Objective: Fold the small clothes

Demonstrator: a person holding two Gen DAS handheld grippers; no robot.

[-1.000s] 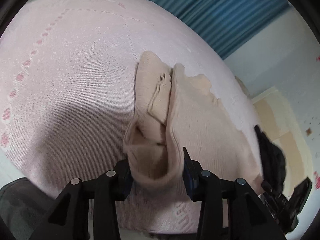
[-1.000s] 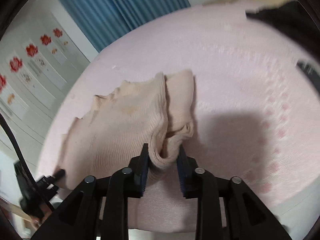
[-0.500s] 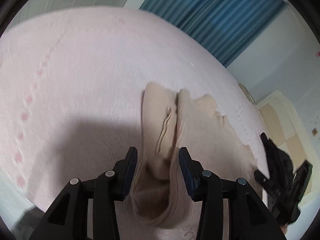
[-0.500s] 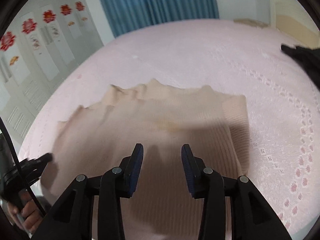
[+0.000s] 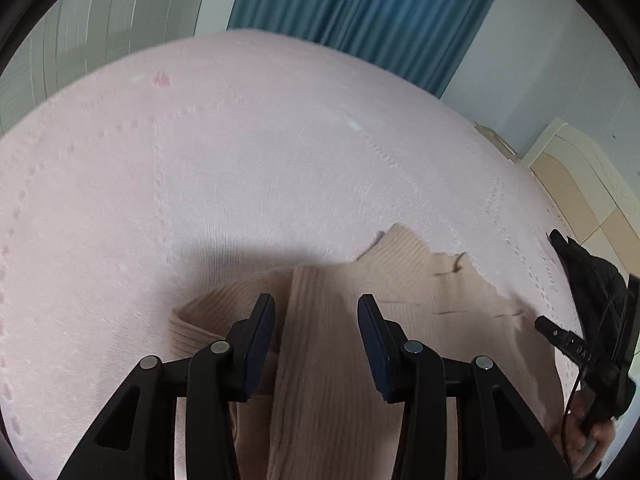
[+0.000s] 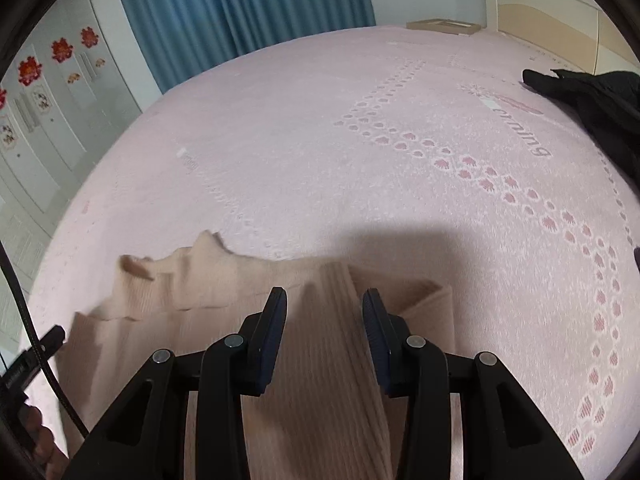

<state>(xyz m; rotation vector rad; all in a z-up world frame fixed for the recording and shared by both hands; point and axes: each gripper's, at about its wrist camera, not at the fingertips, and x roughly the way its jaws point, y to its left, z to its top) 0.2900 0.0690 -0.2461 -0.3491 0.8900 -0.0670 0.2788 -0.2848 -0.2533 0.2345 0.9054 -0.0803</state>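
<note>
A beige ribbed knit garment (image 5: 440,300) lies on the pink bedspread (image 5: 240,160), with a folded strip running toward each camera. My left gripper (image 5: 316,312) hovers over that strip. Its jaws are closing with the ribbed fold between them, but the pads do not visibly press it. In the right wrist view the same garment (image 6: 192,292) spreads to the left, its scalloped edge at the far side. My right gripper (image 6: 324,308) stands open over a ribbed fold, pads clear of the cloth.
A black garment (image 6: 592,96) lies at the bed's right side, and shows again as dark cloth (image 5: 592,280). Blue curtain (image 6: 240,8), a wardrobe (image 6: 40,100) and a headboard (image 6: 540,8) surround the bed. A hand (image 6: 40,440) holds the other gripper at lower left.
Both grippers let go of the bunched edge they held a second ago and moved over the garment. The cloth now lies flatter with its fold laid down.
</note>
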